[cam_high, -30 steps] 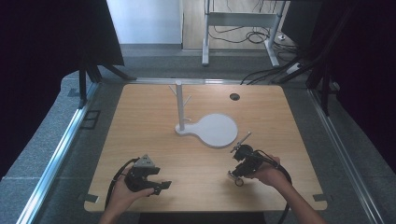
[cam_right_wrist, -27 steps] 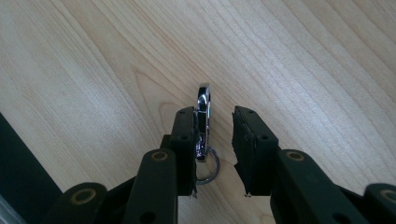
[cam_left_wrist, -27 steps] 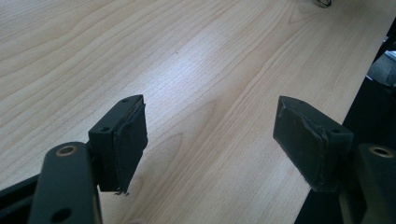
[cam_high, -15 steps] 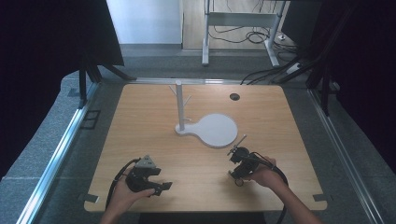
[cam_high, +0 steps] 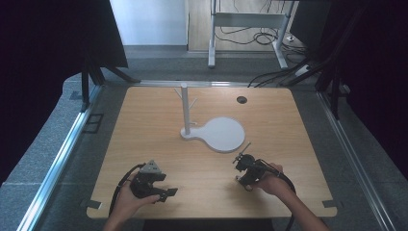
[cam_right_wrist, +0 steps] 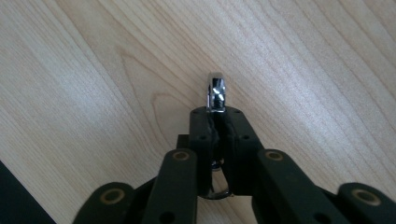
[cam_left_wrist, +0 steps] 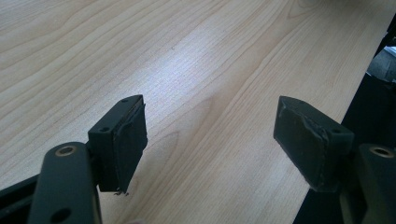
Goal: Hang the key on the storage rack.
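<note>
Counter [cam_high: 159, 134]: bare wood; the white stand [cam_high: 214, 132] with its upright post sits mid-counter, well apart from both hands.
Left tongs [cam_left_wrist: 210, 135]: spread wide, nothing between them, low over the near left edge.
Right tongs [cam_right_wrist: 217, 121]: pressed together, pinching a shiny metal ring [cam_right_wrist: 215, 92] edge-on, its top poking past the tips.
Step done well: likely carrying the ring to the stand's pegs; keep the pinch firm and the ring upright.
Change: right hand drew slightly nearer; left unchanged.
</note>
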Available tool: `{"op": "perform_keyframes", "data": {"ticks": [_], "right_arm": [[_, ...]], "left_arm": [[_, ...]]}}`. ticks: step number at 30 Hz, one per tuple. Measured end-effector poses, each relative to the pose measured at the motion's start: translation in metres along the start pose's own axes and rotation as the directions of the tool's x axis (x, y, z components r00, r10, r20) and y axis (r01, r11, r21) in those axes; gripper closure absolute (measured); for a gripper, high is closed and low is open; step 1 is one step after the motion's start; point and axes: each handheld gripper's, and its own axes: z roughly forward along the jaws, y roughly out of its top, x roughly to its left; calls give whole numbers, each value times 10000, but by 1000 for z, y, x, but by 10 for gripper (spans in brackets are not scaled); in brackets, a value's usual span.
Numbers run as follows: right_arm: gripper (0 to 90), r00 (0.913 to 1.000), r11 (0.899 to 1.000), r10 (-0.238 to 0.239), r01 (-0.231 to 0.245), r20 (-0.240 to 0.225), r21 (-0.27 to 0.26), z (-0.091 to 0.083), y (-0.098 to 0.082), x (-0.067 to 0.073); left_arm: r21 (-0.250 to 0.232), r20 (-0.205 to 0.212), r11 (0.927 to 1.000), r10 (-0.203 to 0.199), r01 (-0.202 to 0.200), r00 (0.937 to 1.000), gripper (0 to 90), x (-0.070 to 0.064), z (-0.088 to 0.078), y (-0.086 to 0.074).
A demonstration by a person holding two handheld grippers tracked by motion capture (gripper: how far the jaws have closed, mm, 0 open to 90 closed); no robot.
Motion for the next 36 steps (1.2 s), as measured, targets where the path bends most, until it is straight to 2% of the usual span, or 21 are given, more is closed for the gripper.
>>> {"op": "perform_keyframes", "data": {"ticks": [10,28,30,33,36], "right_arm": [[846,9999,9999,-130,130,27,86,-3,-1,1],[847,9986,9956,-242,283,469,-890,-47,13,-3],[847,9986,9946,-215,262,476,-1002,-50,15,-3],[847,9996,9918,-193,217,207,-1256,-55,18,-6],[847,9996,9898,-140,171,229,-1413,-58,22,-7]], "left_arm": [[26,-4,10000,43,-43,10000,262,0,1,0],[-16,-7,10000,9,-9,10000,262,0,0,0],[-17,-21,10000,17,-17,10000,262,1,0,0],[-4,-11,10000,5,-5,10000,263,0,0,0],[-8,-12,10000,9,-9,10000,263,0,0,0]]}}
